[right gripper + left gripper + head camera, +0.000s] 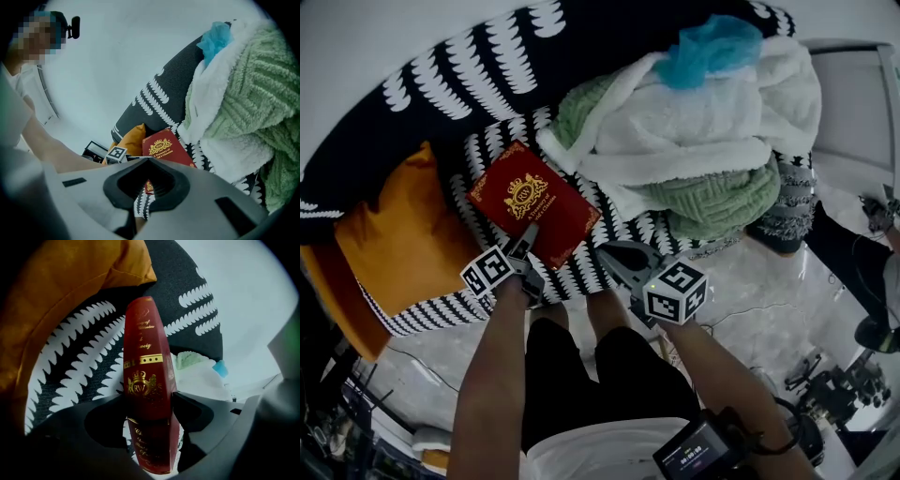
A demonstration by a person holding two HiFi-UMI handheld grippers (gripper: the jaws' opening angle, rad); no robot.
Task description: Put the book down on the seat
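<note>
Left gripper (523, 247) clamped on the book (534, 202), hiding its corner, over the seat (574, 274); right gripper (611, 255) pinched together, empty.

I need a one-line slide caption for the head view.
Left gripper grips the red book at the patterned seat; right gripper empty beside it.

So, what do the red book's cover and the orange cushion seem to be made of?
Red book: probably leatherette or coated board, smooth with slight sheen and gold stamping. Orange cushion: apparently soft matte fabric; it creases and dents.
</note>
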